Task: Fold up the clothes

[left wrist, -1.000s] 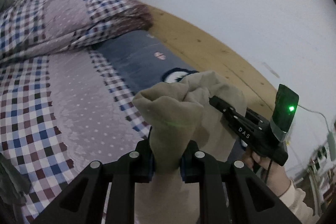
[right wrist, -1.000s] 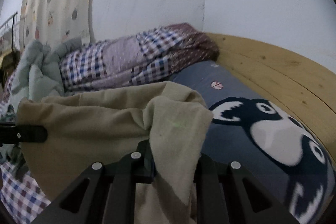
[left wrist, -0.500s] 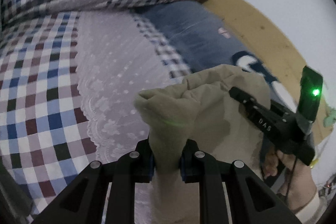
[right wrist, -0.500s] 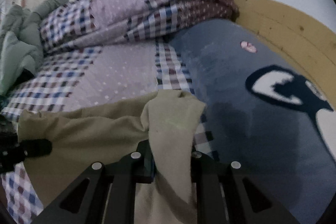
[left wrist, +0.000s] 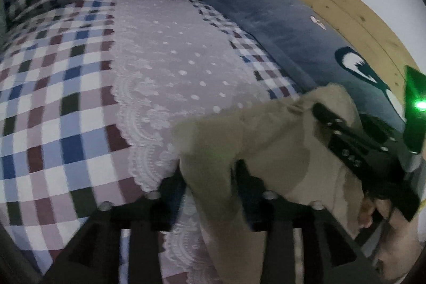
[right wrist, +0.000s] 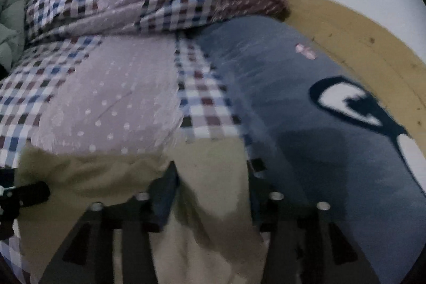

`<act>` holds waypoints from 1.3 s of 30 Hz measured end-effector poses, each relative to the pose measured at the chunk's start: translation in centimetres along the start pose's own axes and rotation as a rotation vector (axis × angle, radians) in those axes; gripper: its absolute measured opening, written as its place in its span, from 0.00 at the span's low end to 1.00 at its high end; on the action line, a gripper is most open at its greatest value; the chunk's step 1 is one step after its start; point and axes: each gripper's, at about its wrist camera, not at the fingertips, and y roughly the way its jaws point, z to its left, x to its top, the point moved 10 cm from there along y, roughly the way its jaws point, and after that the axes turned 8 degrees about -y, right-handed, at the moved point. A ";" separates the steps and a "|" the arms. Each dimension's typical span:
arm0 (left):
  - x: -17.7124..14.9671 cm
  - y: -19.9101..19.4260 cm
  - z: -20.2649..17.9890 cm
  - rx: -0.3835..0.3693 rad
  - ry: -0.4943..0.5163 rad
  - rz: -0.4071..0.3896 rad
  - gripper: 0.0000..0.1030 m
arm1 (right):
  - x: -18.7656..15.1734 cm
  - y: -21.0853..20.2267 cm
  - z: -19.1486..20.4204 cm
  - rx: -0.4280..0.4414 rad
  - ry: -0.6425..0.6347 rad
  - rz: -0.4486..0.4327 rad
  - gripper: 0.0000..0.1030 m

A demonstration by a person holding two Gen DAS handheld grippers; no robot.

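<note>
**Khaki garment stretched between both tools**

The left tool (left wrist: pixel 209 177) and right tool (right wrist: pixel 211 185) each clench an edge of the khaki garment (left wrist: pixel 266 145), low over the bed (left wrist: pixel 173 65). Its long axis runs three-to-nine between them; both sit equally near.

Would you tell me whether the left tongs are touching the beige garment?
Touching: the left wrist view shows the left tongs with the beige garment between them.

No lettering reads clearly. The right gripper (left wrist: pixel 323 111), seen from the left wrist camera, carries a small pale marking on its black finger, too blurred to make out. The bedding shows patterns only.
</note>
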 end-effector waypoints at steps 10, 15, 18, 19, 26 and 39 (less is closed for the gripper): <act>1.4 -7.9 1.9 -0.056 -0.087 -0.114 0.83 | 3.1 -10.1 -0.7 0.008 0.049 -0.155 0.72; 1.5 -15.7 1.6 -0.119 -0.124 -0.204 0.85 | 3.8 -19.3 -0.7 0.090 0.073 -0.237 0.77; 1.1 -21.4 0.9 -0.163 -0.129 -0.267 0.86 | 3.7 -25.4 -0.9 0.137 0.086 -0.285 0.81; 0.8 -23.3 0.6 -0.178 -0.132 -0.287 0.86 | 3.5 -27.7 -1.0 0.151 0.089 -0.301 0.83; -3.0 -36.9 -2.6 -0.180 -0.063 -0.433 0.89 | 1.8 -43.8 -3.0 0.188 0.093 -0.425 0.89; -11.9 -63.1 -8.9 -0.349 0.037 -0.661 0.99 | 0.7 -71.8 -3.6 0.240 0.085 -0.712 0.99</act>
